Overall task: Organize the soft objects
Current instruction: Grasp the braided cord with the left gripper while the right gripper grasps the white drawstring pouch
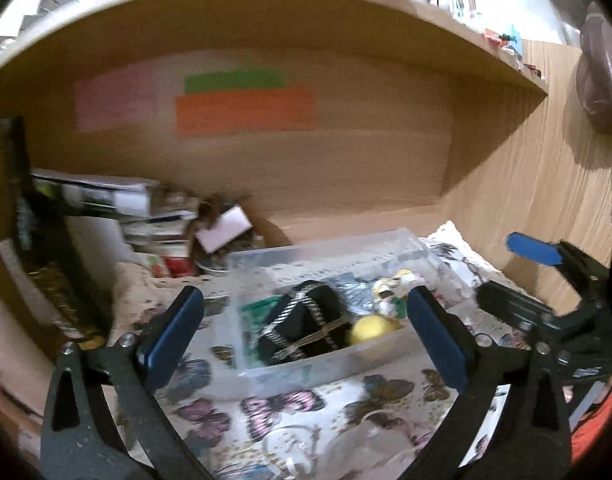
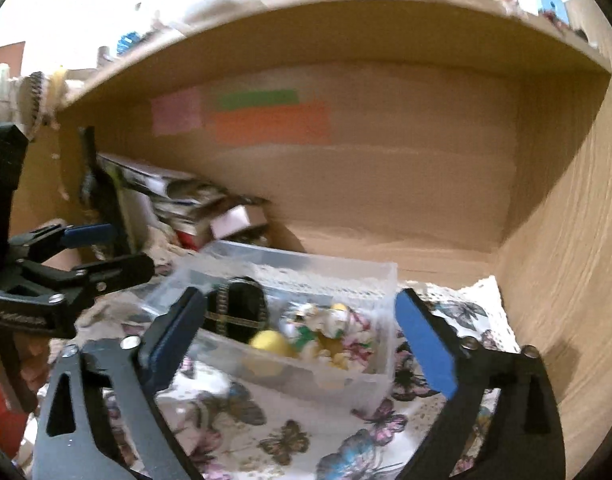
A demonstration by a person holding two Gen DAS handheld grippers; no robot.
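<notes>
A clear plastic box [image 1: 266, 376] stands on a butterfly-print cloth [image 1: 282, 412] inside a wooden shelf. In it lie a black pouch with silver trim [image 1: 306, 328], a yellow ball [image 1: 371, 330] and a small white, yellow and green soft toy [image 1: 393, 290]. The box [image 2: 345, 384], pouch [image 2: 238, 314], ball [image 2: 270, 342] and toy [image 2: 325, 326] also show in the right wrist view. My left gripper [image 1: 306, 340] is open and empty in front of the box. My right gripper [image 2: 302, 340] is open and empty, also just in front of it.
A leaning pile of books and boxes [image 1: 118, 208] fills the shelf's left side, with a tin and a white card [image 1: 224, 230] behind the box. The wooden side wall [image 2: 565, 260] stands close on the right. Coloured sticky notes [image 1: 242, 108] are on the back panel.
</notes>
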